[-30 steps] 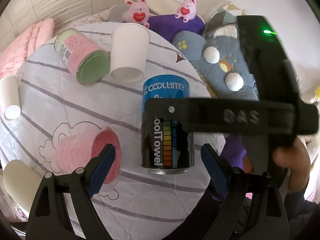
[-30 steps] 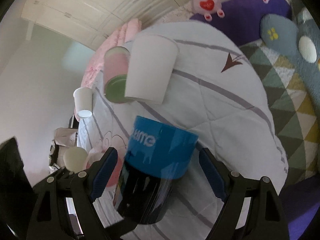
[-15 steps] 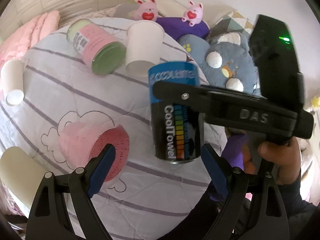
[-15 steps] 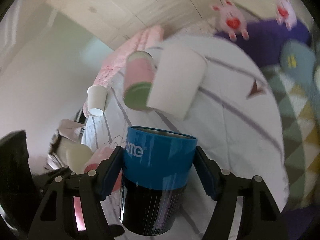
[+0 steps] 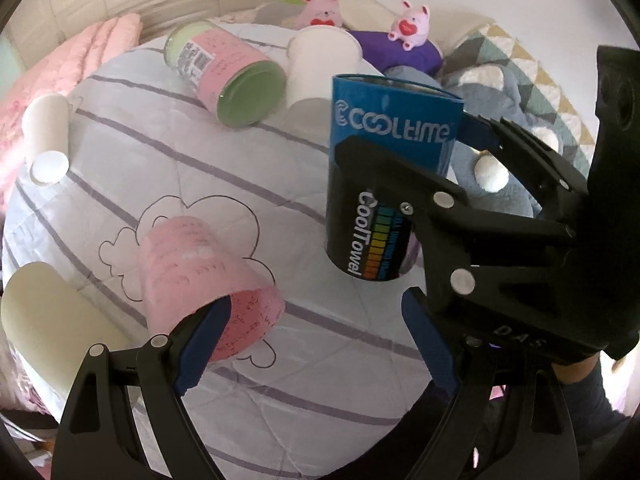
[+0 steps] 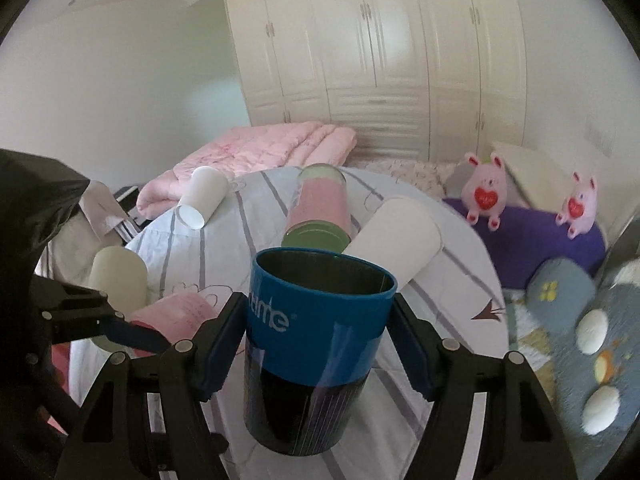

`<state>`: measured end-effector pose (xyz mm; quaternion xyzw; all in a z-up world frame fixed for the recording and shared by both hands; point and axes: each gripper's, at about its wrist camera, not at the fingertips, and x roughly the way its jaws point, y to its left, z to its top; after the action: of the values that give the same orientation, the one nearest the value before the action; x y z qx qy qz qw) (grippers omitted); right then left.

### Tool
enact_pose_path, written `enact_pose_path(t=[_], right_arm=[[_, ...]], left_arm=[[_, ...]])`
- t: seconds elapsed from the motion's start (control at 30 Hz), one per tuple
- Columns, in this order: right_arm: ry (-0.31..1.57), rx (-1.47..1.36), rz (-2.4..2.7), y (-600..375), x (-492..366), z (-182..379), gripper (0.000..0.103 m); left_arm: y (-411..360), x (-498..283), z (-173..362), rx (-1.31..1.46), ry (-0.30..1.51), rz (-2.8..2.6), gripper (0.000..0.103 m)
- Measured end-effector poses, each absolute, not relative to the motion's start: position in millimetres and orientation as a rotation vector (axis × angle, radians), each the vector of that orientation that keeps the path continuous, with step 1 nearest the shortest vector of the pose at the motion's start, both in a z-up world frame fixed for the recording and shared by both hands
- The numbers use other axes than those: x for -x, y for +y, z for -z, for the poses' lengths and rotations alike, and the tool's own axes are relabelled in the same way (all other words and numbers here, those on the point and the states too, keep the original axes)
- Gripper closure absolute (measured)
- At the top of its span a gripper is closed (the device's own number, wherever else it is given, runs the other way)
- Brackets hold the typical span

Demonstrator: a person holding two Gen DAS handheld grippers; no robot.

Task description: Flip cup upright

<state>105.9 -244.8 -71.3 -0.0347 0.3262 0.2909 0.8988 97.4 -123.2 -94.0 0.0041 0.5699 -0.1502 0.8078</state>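
A blue and black "CoolTime" cup (image 5: 390,176) is held in the air above the round table, nearly upright with its open mouth up. My right gripper (image 6: 320,344) is shut on the blue and black cup (image 6: 316,344), one pad on each side of the blue band. It shows from the side in the left wrist view (image 5: 460,184). My left gripper (image 5: 316,344) is open and empty, low over the table's near edge. Its left finger (image 5: 200,340) is in front of a pink cup (image 5: 204,280) lying on its side.
The round table (image 5: 160,168) has a striped white cover. A pink and green cup (image 5: 228,76), a white cup (image 5: 320,64), a small white cup (image 5: 46,140) and a cream cup (image 5: 44,328) lie on their sides. Plush toys (image 5: 408,28) and cushions lie behind.
My right gripper closed on the blue and black cup, lifted it off the table and turned it from lying to nearly upright. My left gripper stayed open and moved little.
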Motion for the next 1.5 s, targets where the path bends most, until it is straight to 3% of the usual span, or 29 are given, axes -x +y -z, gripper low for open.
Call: enact_pose_path(t=[0.7, 0.87, 1.5], right_arm=[[0.703, 0.047, -0.665, -251, -79, 73, 0.032], [0.703, 0.022, -0.661, -254, -75, 68, 0.023], [0.686, 0.027, -0.586, -259, -51, 32, 0.02]], left_arm=[[-124, -81, 98, -0.046, 1.193, 0.243, 0.014], [-122, -75, 91, -0.052, 1.152, 0.233, 0.014], [-109, -42, 55, -0.018, 1.022, 0.204, 0.01]])
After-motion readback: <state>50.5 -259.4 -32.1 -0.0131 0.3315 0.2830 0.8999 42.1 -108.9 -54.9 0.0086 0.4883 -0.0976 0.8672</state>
